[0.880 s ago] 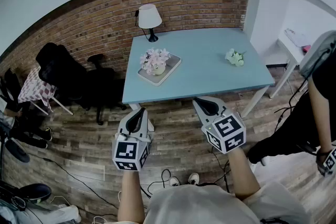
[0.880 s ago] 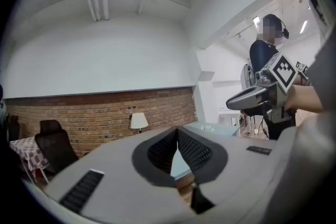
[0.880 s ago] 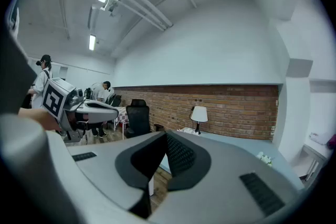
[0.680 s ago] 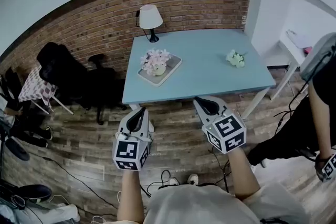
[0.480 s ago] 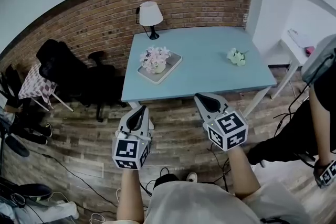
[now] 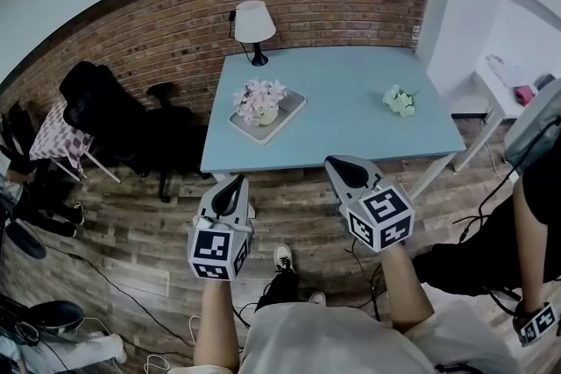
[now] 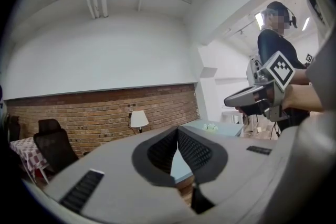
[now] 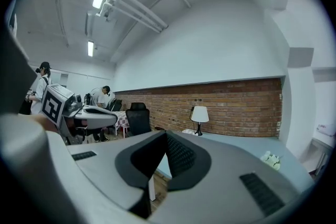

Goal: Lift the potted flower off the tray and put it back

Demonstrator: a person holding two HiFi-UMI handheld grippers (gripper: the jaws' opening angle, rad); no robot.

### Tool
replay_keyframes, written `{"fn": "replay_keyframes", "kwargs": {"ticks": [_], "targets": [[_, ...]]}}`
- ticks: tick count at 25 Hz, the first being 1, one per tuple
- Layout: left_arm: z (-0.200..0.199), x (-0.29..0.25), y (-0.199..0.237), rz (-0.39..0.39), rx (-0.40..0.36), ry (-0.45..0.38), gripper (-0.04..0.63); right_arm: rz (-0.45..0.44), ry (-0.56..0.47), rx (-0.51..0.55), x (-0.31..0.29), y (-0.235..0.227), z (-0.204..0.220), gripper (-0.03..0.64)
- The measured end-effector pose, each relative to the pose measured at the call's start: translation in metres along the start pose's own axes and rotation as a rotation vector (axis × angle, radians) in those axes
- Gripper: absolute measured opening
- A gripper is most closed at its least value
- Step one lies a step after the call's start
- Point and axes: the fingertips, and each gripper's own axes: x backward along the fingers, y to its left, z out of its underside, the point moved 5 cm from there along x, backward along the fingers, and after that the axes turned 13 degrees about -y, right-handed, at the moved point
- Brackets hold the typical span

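Note:
A potted flower [image 6: 259, 102] with pale pink blooms stands on a light tray [image 6: 289, 115] on the left half of a blue table [image 6: 351, 127]. Both grippers hang in front of the table's near edge, above the wooden floor, well short of the pot. My left gripper [image 6: 230, 185] is shut with nothing in it, and its jaws meet at the tips in the left gripper view [image 7: 177, 129]. My right gripper [image 6: 344, 165] is shut and empty too, jaws touching in the right gripper view [image 8: 166, 134]. Neither gripper view shows the pot.
A white lamp [image 6: 252, 24] stands at the table's far left corner. A small white flower bunch [image 6: 400, 100] lies at the right of the table. Black chairs [image 6: 118, 123] stand left of it by the brick wall. Another person [image 6: 526, 188] stands at right. Cables lie on the floor.
The view has shifted slightly; the table sits a little nearer the grippers. A shoe has come into sight on the floor below. Both grippers stay shut and keep their places.

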Motion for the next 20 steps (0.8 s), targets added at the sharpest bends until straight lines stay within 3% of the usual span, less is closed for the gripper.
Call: {"fn": "replay_keyframes", "kwargs": {"ticks": [8,20], "targets": [[0.016,-0.038,0.034,-0.021,0.007,0.006,0.031,-0.049,0.001,-0.015,-0.05,-0.021,0.004,0.02],[0.046,-0.124,0.11,-0.017,0.025,0.02,0.031,-0.024,0.011,-0.015,-0.154,-0.067,0.019,0.02]]}}
